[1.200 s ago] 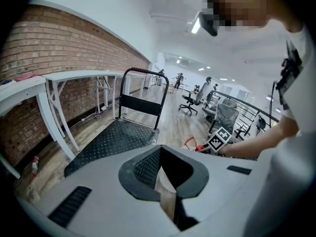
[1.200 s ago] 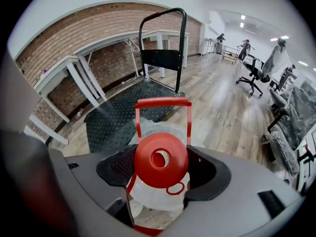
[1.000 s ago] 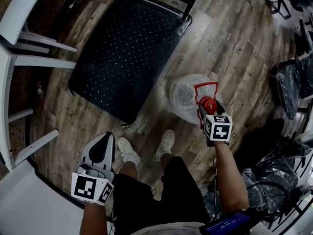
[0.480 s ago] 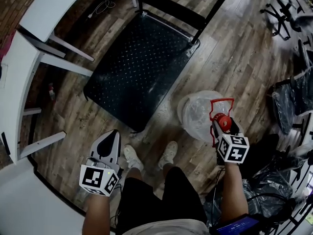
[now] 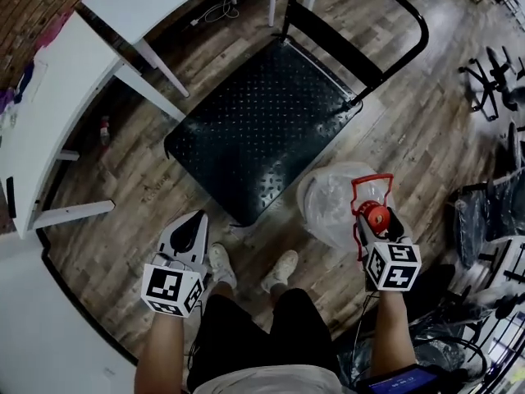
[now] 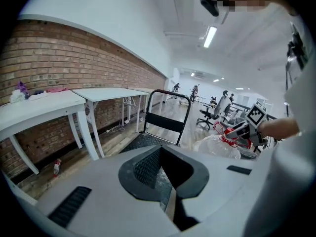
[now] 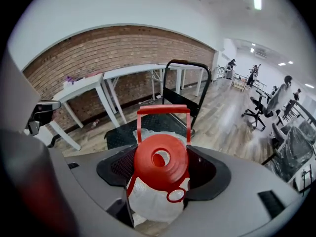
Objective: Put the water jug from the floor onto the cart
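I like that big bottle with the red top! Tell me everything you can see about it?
The water jug is big, round and clear plastic, with a red cap and a red handle standing up. The right gripper is shut on its neck. It is upright beside the black cart, not on it yet.

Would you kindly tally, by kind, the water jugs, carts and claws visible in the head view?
water jug: 1
cart: 1
claws: 2, the left claw and the right claw
Total: 4
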Motion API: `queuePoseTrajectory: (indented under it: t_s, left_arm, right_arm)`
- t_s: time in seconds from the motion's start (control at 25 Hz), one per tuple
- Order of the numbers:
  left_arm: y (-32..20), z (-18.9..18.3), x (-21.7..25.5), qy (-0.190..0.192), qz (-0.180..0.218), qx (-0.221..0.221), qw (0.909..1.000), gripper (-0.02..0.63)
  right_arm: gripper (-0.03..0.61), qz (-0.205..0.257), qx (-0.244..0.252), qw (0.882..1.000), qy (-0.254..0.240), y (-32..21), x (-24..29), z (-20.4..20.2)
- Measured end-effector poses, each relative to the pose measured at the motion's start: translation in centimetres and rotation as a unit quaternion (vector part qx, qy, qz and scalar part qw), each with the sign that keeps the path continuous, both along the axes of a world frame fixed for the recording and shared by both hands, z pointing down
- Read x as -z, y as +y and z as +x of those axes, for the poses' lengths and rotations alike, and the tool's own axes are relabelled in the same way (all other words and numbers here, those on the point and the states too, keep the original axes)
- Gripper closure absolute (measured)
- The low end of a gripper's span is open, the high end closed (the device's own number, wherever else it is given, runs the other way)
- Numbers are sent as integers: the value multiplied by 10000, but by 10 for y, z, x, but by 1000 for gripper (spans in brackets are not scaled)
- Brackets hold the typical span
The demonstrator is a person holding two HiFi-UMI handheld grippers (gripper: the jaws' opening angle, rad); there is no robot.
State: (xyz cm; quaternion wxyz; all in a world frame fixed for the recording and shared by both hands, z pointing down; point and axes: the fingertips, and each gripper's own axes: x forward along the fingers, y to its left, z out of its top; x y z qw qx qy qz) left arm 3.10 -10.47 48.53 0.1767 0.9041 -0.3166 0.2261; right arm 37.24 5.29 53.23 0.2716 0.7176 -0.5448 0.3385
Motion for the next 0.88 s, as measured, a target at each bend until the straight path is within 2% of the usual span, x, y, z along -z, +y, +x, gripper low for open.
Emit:
queuePoseTrajectory:
  t_s: [0.36, 0.64, 0.88]
  left_arm:
    - [-23, -96, -1, -103, 2, 786, 9969, 615]
    - [-26, -174, -3, -104, -67, 1500, 9886, 615]
    - [-27, -229, -12, -115, -139, 1722, 9849, 615]
  right_arm:
    - [265, 153, 821, 9964, -169, -91, 3, -80]
    - [265, 168, 1488, 9881, -348, -158, -10, -152]
    - [265, 119, 1697, 9847, -377, -192, -26, -209]
